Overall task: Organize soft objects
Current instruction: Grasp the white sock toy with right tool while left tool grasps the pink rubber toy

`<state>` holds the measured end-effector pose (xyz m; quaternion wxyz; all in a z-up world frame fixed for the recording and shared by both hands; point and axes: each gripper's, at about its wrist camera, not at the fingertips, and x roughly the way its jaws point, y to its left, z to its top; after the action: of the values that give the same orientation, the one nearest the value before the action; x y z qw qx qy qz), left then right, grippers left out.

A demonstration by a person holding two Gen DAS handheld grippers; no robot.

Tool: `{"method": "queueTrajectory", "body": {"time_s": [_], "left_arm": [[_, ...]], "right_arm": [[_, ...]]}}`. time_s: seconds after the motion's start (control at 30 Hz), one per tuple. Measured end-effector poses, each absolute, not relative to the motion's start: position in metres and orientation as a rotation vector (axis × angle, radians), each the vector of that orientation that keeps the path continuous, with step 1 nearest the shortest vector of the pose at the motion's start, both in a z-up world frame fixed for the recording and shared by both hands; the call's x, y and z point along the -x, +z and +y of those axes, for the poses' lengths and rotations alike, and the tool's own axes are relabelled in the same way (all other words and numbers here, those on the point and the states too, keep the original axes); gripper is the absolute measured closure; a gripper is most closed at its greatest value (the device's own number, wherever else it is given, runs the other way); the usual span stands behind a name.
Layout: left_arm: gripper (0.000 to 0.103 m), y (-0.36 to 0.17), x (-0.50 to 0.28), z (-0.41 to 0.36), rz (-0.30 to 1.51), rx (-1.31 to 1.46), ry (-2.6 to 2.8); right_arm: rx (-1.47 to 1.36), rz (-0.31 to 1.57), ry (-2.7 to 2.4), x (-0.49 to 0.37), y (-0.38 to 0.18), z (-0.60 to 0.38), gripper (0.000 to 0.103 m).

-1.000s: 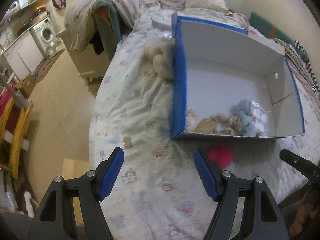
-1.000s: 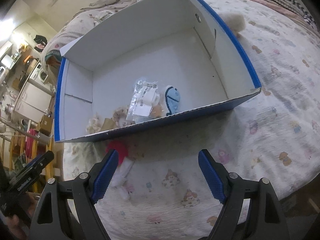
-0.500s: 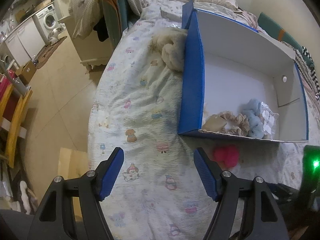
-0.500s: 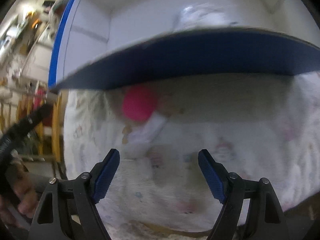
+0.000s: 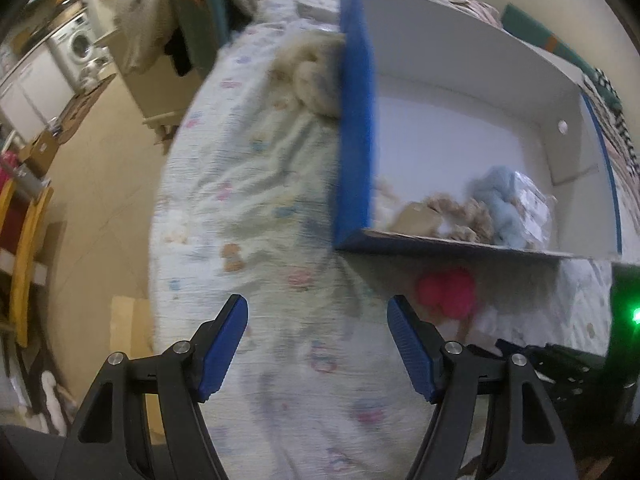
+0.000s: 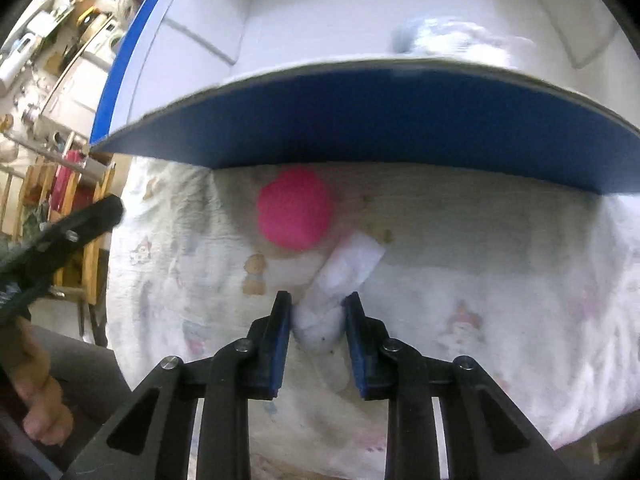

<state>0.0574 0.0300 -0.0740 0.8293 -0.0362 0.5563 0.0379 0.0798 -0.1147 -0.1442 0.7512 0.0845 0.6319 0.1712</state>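
The pink pom-pom toy (image 6: 295,213) lay on the printed bedsheet (image 6: 500,280) just outside the blue box (image 6: 360,120); the right gripper (image 6: 318,314) had just been closing on its white tail (image 6: 340,280), pads touching. The left gripper (image 5: 318,346) hung wide, empty.
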Motion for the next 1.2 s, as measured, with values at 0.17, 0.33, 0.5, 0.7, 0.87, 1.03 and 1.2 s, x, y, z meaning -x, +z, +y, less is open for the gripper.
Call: {"method": "queueTrajectory", "body": {"time_s": [0.17,0.33,0.5,0.7,0.87,1.03,1.2], "left_arm": [[0.033,-0.083,-0.065,-0.006,1.196,0.033,0.010],[0.033,-0.095,-0.078,-0.046,1.222,0.014,-0.063],[0.033,-0.114,-0.098,-0.069,1.269,0.034,-0.069],[0.056,-0.147,-0.116,-0.077,1.375,-0.011,-0.032],[0.065,-0.153,-0.121,-0.067,1.404,0.060,-0.053],[0.065,-0.145,-0.121,-0.060,1.381,0.044,-0.024],[0.065,-0.139,-0.111,-0.045,1.359,0.020,-0.027]], "right_arm": [[-0.267,1.345,0.299,-0.077,-0.131,-0.153,0.075],[-0.302,1.314,0.238,-0.069,-0.124,-0.172,0.075],[-0.318,1.325,0.191,-0.070,-0.127,-0.196,0.075],[-0.319,1.332,0.177,-0.068,-0.126,-0.209,0.075],[-0.322,1.323,0.192,-0.072,-0.122,-0.208,0.075],[-0.293,1.325,0.211,-0.067,-0.122,-0.206,0.075],[-0.283,1.330,0.212,-0.070,-0.127,-0.202,0.075]]}}
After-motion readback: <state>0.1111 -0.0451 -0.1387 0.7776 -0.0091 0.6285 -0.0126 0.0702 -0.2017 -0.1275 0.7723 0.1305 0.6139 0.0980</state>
